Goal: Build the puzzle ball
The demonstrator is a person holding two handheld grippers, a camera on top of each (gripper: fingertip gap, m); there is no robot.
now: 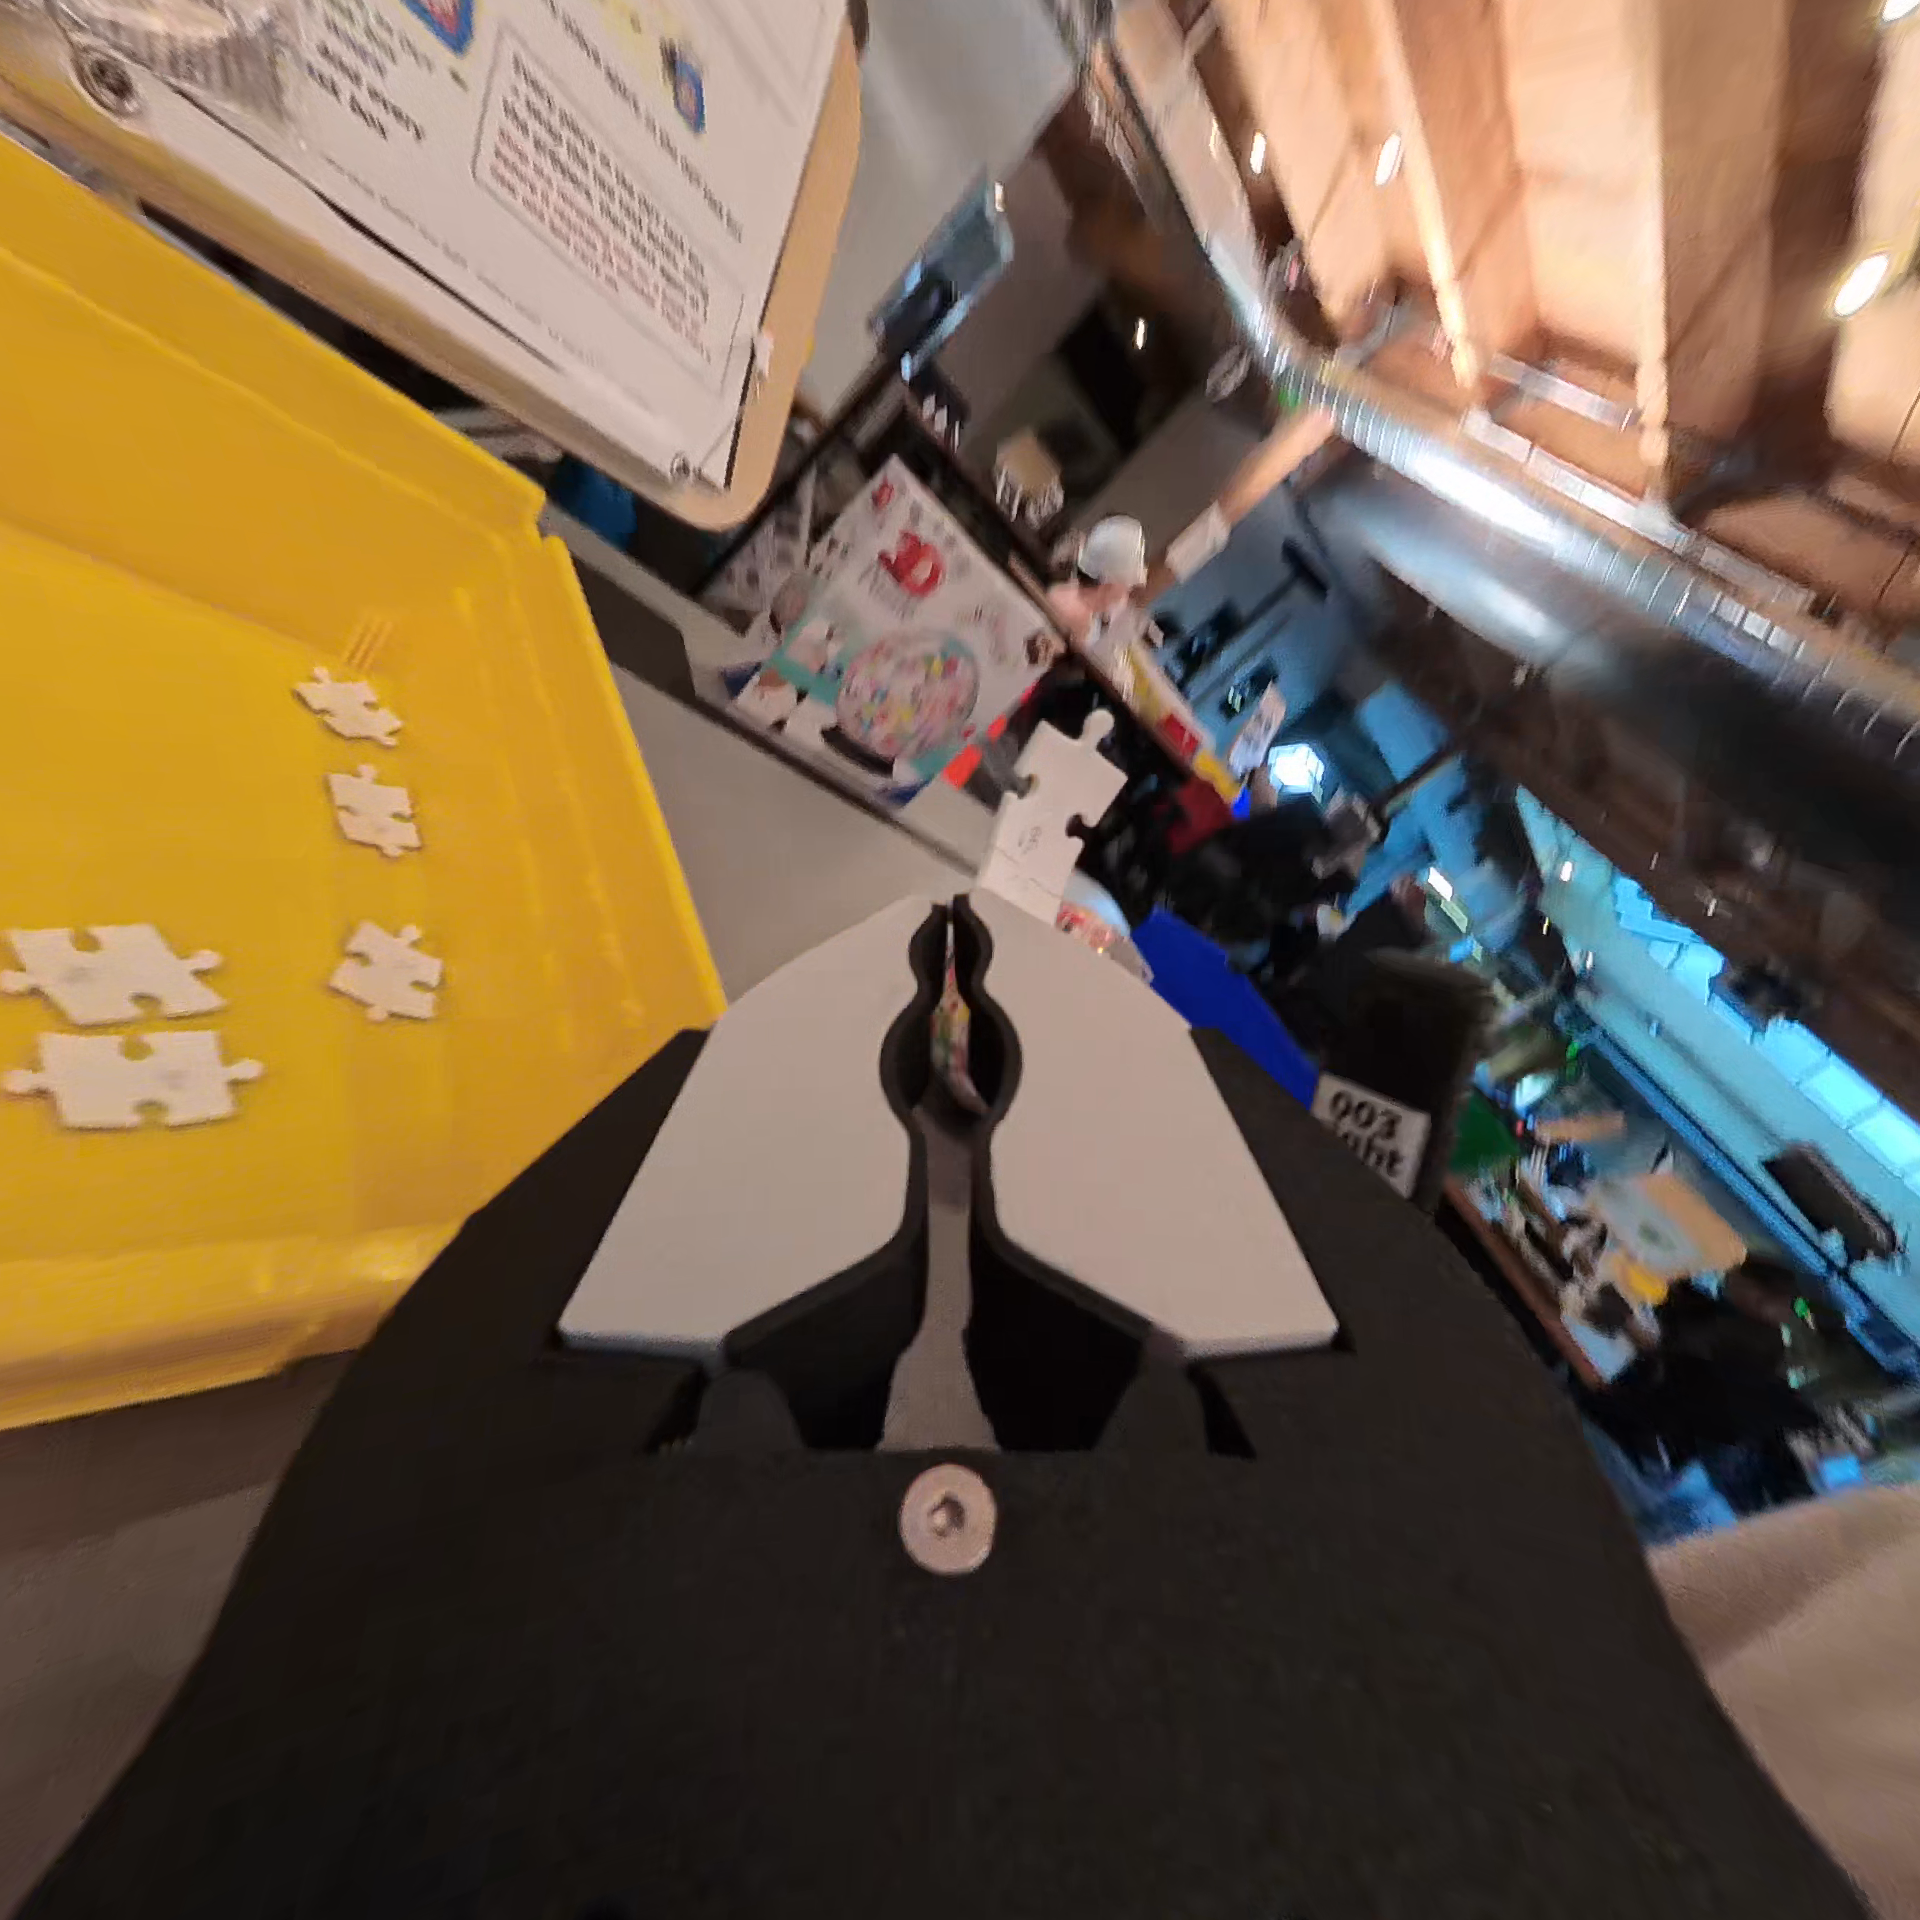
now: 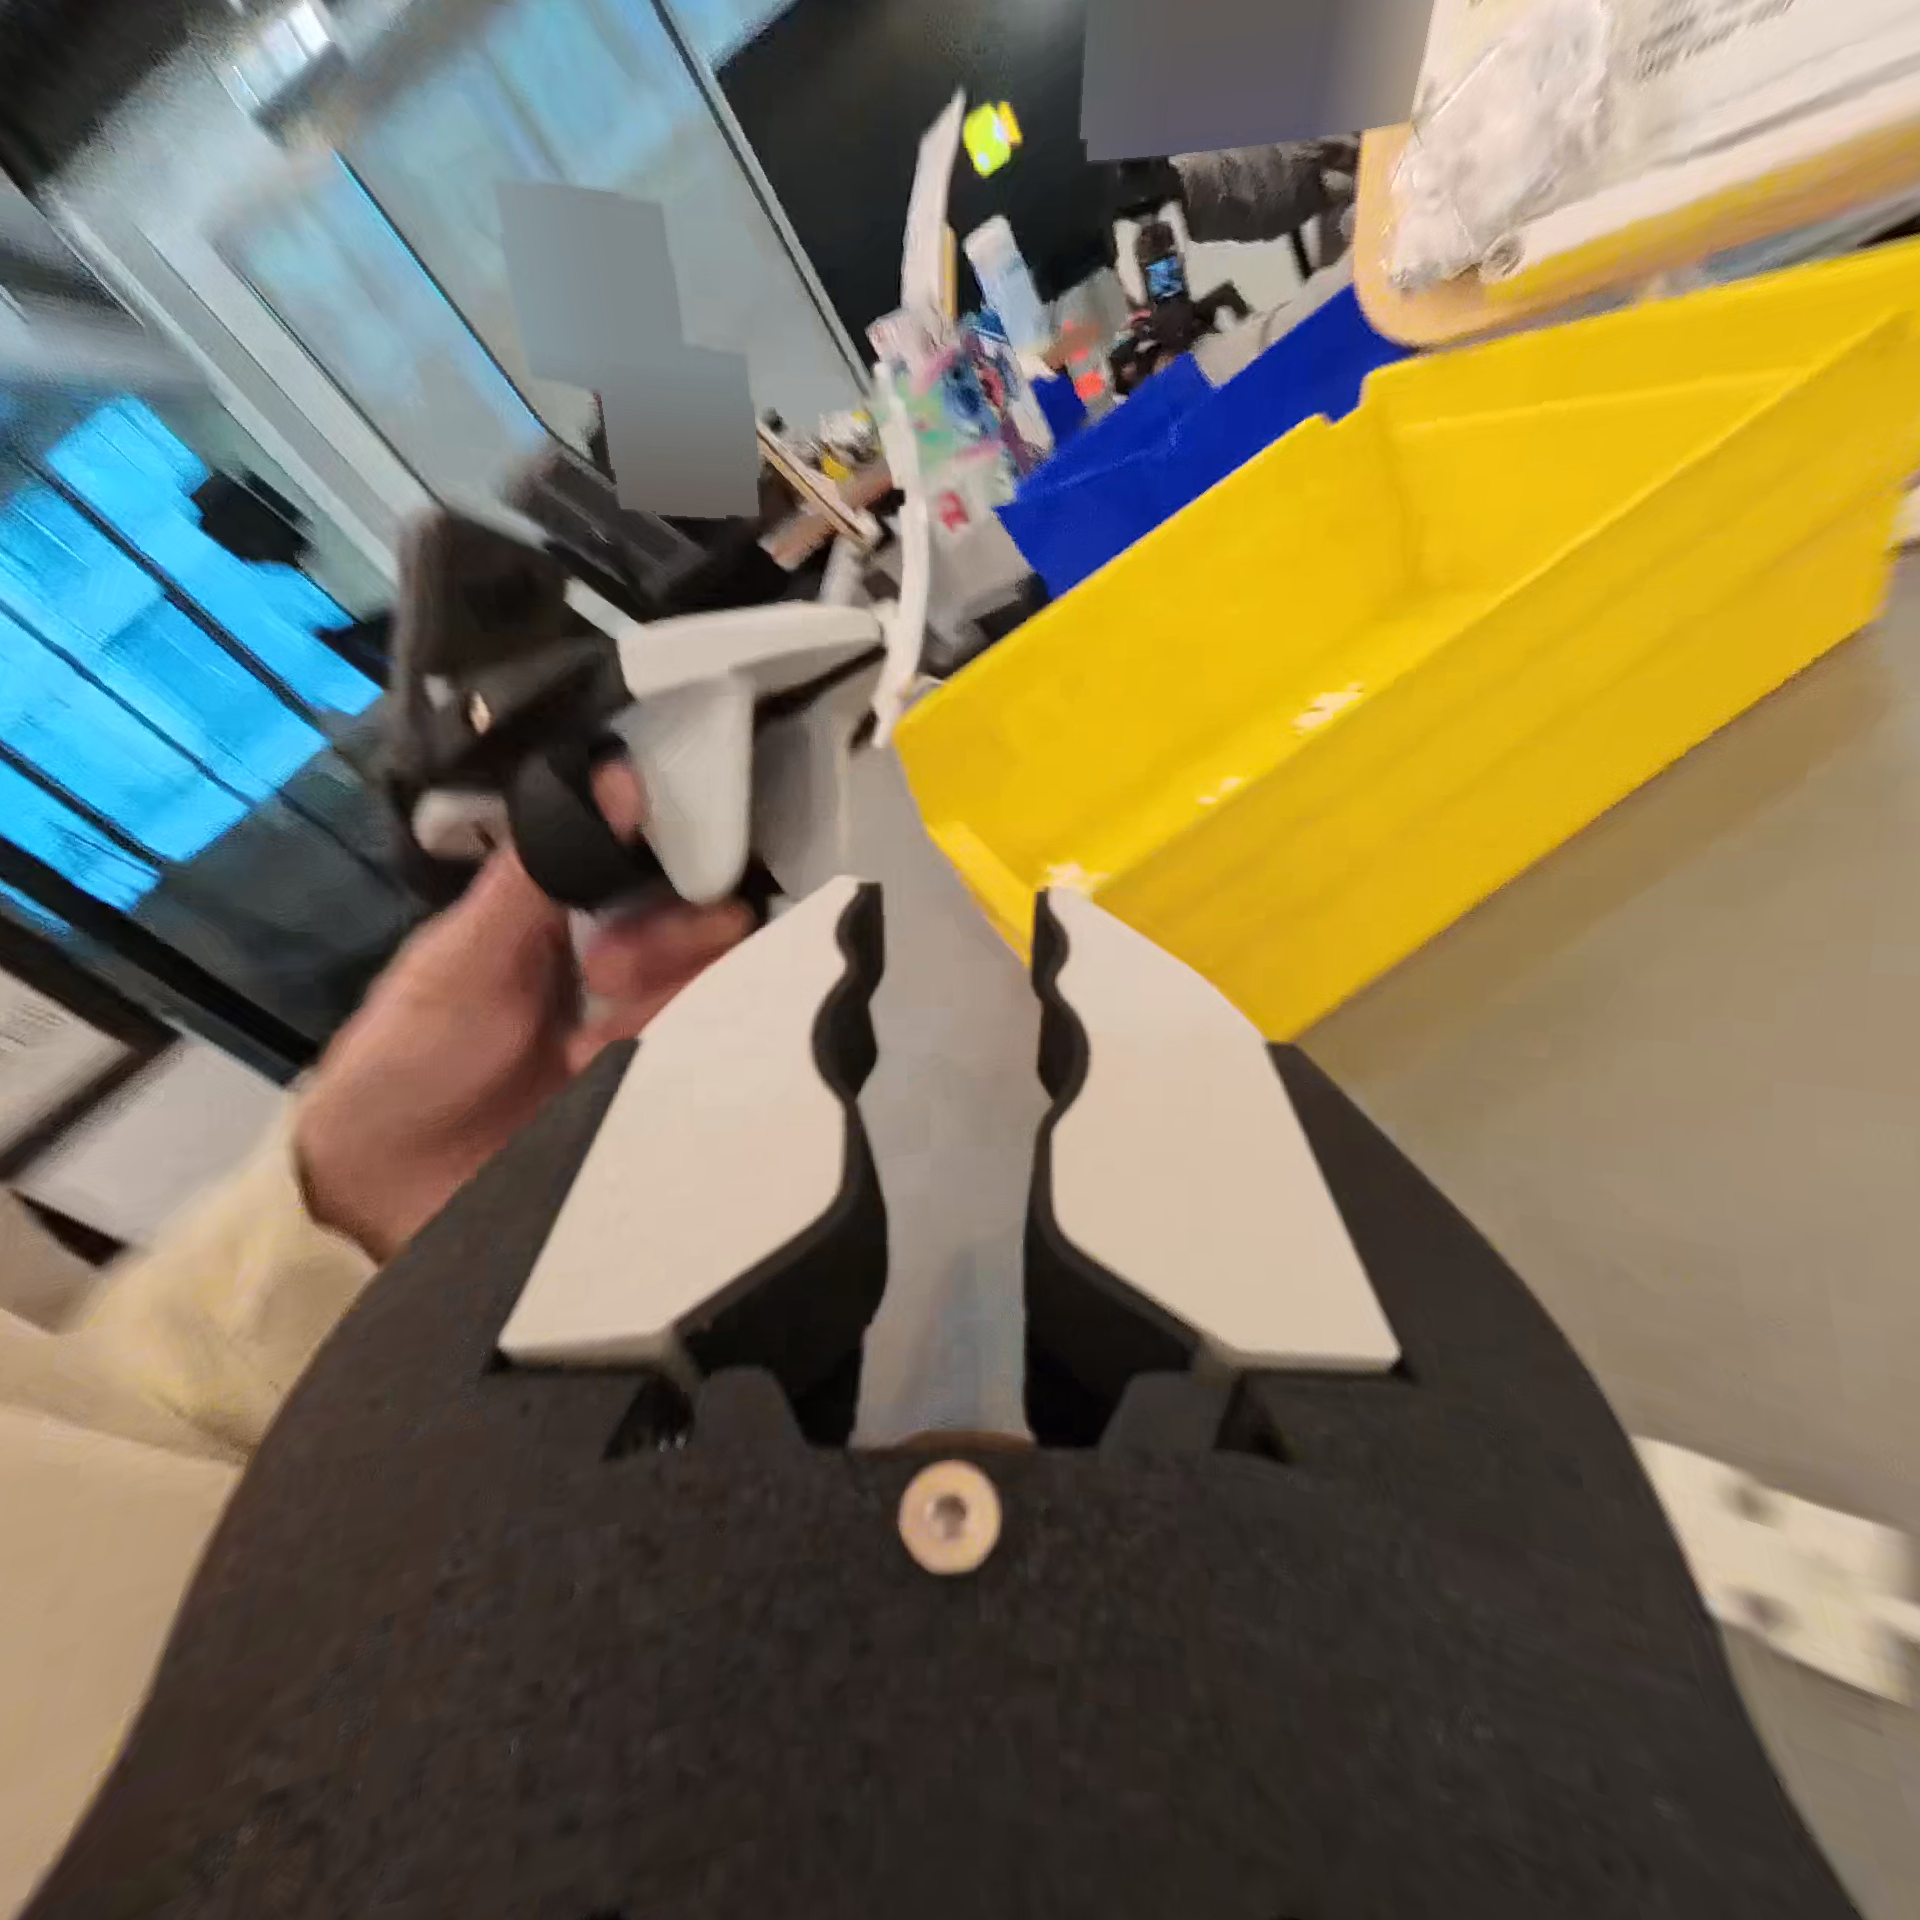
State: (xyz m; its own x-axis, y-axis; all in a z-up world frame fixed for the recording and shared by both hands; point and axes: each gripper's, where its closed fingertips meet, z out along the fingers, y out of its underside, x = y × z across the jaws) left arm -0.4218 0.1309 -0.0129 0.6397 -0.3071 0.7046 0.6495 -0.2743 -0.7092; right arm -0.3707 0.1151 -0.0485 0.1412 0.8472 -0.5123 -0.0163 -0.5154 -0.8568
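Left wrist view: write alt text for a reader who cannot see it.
The left gripper, shut on a strip of joined white puzzle pieces, holds it up against a blurred workshop background. To its left a yellow bin holds five loose white puzzle pieces, and a puzzle box stands farther back.

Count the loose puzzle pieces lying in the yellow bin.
5 in the yellow bin, left wrist view: two at the back, one mid-right, two nearest. More may lie out of frame.
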